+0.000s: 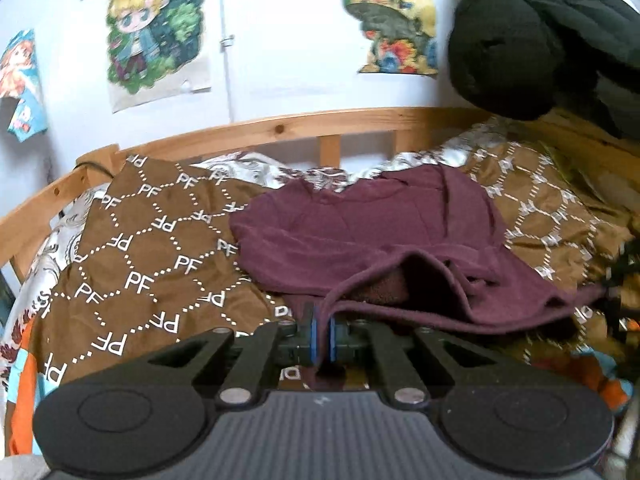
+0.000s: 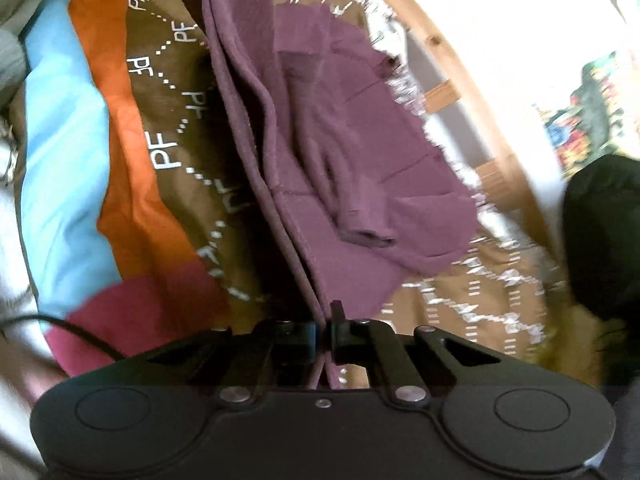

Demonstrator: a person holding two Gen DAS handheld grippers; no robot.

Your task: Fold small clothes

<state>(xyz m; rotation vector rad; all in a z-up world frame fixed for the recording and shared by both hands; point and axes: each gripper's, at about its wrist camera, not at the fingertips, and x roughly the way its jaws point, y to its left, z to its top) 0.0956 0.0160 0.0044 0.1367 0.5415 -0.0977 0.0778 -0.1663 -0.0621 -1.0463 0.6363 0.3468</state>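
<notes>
A small maroon fleece garment [image 1: 360, 236] lies on a brown bedspread [image 1: 152, 256] printed with white letters. My left gripper [image 1: 321, 336] is shut on the garment's near hem, which is lifted a little so the inside shows as a dark pocket. In the right wrist view the same garment [image 2: 328, 132] runs up the middle, one sleeve cuff [image 2: 366, 236] folded across its body. My right gripper [image 2: 324, 334] is shut on the doubled hem edge at another point. The view is rolled, so the bed looks tilted.
A wooden bed rail [image 1: 280, 128] runs behind the garment, below a white wall with posters. A black padded sleeve [image 1: 532, 36] hangs in at the upper right. Orange, blue and red bedding [image 2: 100, 160] lies beside the brown spread. A black cable [image 2: 60, 326] crosses the bedding's edge.
</notes>
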